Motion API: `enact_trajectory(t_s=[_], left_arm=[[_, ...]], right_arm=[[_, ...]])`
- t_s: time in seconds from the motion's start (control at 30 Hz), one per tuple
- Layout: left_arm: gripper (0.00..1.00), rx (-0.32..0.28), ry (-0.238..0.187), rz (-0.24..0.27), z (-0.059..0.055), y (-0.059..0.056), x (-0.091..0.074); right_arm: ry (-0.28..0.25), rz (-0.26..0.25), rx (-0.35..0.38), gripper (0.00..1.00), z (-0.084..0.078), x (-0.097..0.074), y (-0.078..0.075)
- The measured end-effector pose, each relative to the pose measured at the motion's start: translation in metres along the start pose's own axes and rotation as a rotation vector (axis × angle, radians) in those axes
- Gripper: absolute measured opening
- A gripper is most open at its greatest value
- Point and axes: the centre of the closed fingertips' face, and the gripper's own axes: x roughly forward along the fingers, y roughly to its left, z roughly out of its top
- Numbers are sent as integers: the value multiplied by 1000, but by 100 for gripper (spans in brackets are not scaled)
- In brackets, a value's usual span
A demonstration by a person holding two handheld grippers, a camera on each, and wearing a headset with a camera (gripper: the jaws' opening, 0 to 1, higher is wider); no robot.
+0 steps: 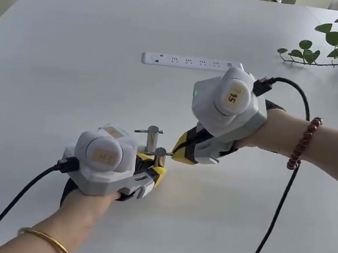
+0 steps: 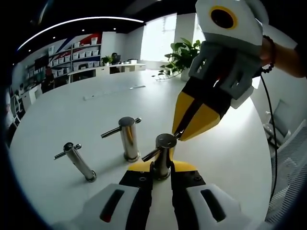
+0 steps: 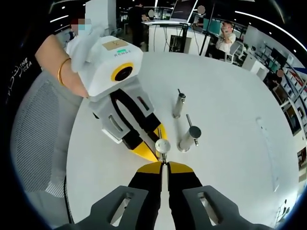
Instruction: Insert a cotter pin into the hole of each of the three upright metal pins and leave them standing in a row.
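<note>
- white table (image 1: 75, 46) lies wide around the work, with a power strip (image 1: 190, 61) well behind it and a plant (image 1: 307, 55) at the far corner.
- your left gripper (image 2: 162, 167) is clamped low on the near metal pin (image 2: 164, 148), likely to keep it upright and stop it turning while the hole is fed.
- your right gripper (image 3: 163, 167) has its jaws pinched nearly together on the cotter pin (image 2: 149, 154), level with the hole, tips just beside the pin's head.
- the cotter pin's end pokes out on the side away from your right gripper, so it looks nearly seated.
- the middle metal pin (image 2: 127, 139) and far metal pin (image 2: 79, 163) stand just behind, each with a cotter pin through it.
</note>
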Motion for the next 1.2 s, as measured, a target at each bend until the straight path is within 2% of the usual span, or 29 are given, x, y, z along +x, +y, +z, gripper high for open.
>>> enact_trajectory(t_s=[0.33, 0.63, 0.73, 0.83, 1.07, 1.2], left_arm=[[13, -48, -8, 15, -2, 1, 1], [13, -59, 2, 14, -4, 1, 1], [19, -56, 16, 23, -7, 3, 1], [25, -45, 34, 33, -11, 4, -2], [30, -32, 31, 45, -10, 9, -9], [31, -23, 29, 47, -10, 10, -13]], right_arm=[[-1, -2, 3, 0, 5, 4, 2], [-12, 0, 20, 0, 5, 7, 2], [-29, 6, 40, 1, 7, 7, 4], [-32, 5, 56, 9, 7, 7, 4], [-86, 0, 114, 13, 18, 9, 4], [-98, -5, 127, 14, 21, 13, 4]])
